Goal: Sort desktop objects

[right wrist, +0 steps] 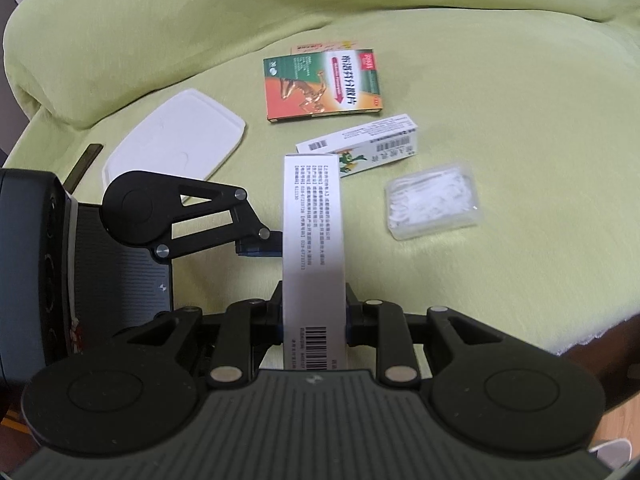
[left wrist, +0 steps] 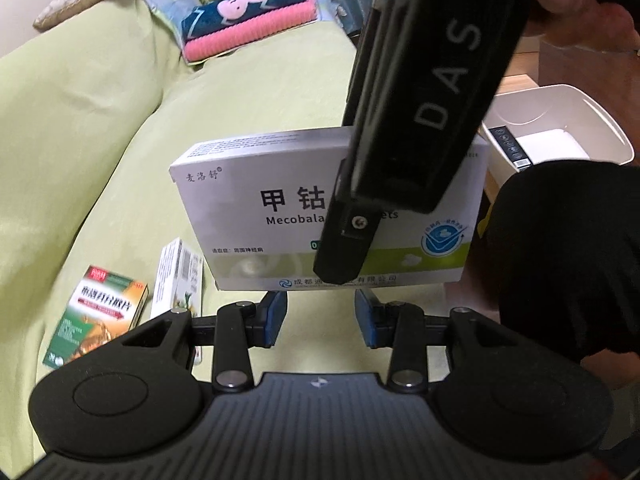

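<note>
The right gripper (right wrist: 314, 322) has its fingers closed on a white Mecobalamin box (right wrist: 314, 256), pinching its narrow barcode side and holding it on edge above the green sheet (right wrist: 500, 92). In the left wrist view the same box (left wrist: 280, 204) shows its broad printed face, with one black finger (left wrist: 348, 240) of the right gripper running down across it from 12 o'clock. The left gripper (left wrist: 321, 314) sits just below the box with its blue-padded fingers spread apart, nothing between them; whether they touch the box's lower edge I cannot tell. In the right wrist view it sits at 9 o'clock of the held box.

Beyond the held box, on the sheet, a slim white box with a green cartoon figure (right wrist: 360, 144) lies at 1 o'clock, and a clear plastic case of white floss picks (right wrist: 432, 202) lies at 3 o'clock. A white lid (right wrist: 172, 148) lies flat at 10 o'clock. Farther on, an orange and green medicine box (right wrist: 322, 84) lies face up at 12 o'clock, overlapping a pale card behind it.

In the left wrist view a white bin (left wrist: 560, 136) stands open at 2 o'clock, and folded pink and navy towels (left wrist: 248, 20) rest far off at 11 o'clock
</note>
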### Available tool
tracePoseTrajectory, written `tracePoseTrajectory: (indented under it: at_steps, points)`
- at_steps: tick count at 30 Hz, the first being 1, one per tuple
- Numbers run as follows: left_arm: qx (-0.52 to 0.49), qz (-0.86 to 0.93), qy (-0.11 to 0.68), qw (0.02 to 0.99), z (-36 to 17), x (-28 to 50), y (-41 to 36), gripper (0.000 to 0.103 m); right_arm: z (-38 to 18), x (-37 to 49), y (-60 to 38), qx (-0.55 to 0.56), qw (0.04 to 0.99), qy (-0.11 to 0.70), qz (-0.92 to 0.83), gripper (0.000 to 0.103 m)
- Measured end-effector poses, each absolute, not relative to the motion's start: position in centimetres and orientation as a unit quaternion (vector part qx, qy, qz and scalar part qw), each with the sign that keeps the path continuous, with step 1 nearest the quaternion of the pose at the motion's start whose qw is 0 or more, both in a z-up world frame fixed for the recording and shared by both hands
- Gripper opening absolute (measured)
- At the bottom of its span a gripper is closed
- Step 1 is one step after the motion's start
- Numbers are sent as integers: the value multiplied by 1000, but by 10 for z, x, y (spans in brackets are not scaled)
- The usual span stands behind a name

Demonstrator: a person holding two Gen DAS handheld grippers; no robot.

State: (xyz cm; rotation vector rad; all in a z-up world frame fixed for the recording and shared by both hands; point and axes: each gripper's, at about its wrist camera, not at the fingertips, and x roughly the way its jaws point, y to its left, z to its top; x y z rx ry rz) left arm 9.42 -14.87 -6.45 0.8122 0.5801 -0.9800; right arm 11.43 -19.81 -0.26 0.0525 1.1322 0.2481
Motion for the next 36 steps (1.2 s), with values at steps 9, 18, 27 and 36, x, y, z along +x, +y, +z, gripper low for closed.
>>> tracePoseTrajectory:
  at_steps: [9, 18, 27, 36]
  points:
    - [401, -465, 242, 751, -46, 81, -183, 45, 16, 79, -227, 49, 854, 510, 91, 22]
    - [425, -491, 222, 727, -45, 64, -226, 45, 27, 45, -257, 72, 869, 487, 54, 22]
    - [443, -520, 200, 703, -47, 42, -273, 45, 30, 15, -293, 99, 877, 470, 14, 22]
    - [459, -554, 179, 671, -55, 26, -320, 45, 29, -22, -333, 133, 879, 457, -35, 22]
